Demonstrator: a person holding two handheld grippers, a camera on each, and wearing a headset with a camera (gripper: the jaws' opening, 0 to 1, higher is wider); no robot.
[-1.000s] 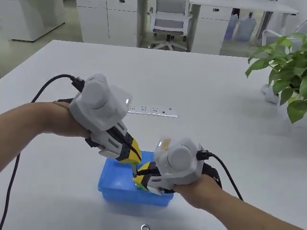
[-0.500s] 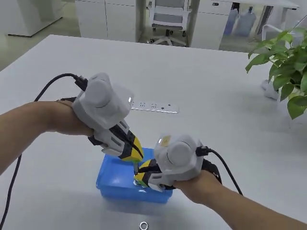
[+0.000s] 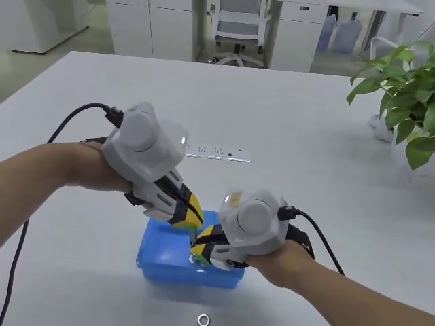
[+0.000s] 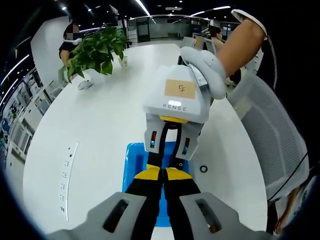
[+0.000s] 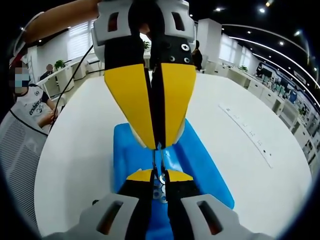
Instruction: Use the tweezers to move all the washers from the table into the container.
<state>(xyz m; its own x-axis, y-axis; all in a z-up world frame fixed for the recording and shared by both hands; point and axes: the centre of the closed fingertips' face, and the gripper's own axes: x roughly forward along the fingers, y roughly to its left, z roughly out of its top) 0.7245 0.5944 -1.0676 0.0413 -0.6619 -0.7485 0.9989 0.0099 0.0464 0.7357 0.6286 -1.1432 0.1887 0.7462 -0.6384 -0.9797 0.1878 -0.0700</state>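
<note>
As left gripper's (image 3: 192, 219) tweezers (image 5: 157, 161) overhang the container (image 3: 162, 263), a washer (image 3: 203, 320) lies outside.

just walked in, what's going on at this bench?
A person works two handheld tools over the blue container. The left tool is shut on the tweezers, which point down into the container. The right tool meets them at their lower end; I can't tell whether it clamps them. A few washers seem to lie inside already. One washer is still on the table beside the container.
</note>
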